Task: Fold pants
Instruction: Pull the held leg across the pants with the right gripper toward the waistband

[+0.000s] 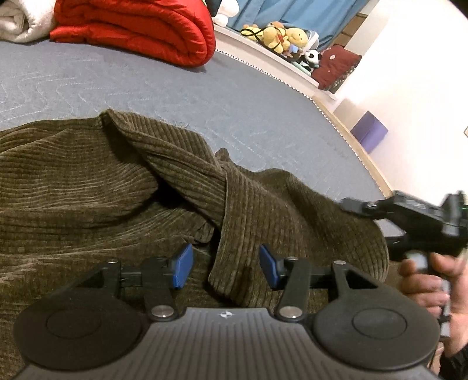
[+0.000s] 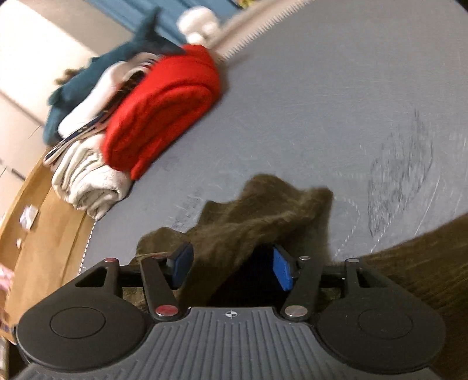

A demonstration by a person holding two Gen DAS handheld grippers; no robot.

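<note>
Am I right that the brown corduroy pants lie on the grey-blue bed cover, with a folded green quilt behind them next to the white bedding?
Not quite: the quilt is red, not green, as the left wrist view shows. The rest holds: the brown corduroy pants lie on the grey-blue bed cover, and the quilt sits behind them next to the white bedding.

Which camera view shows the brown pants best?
The left wrist view: the pants spread sharp across the frame, ribs and folds clear. The right wrist view shows only a blurred bunch of them.
</note>
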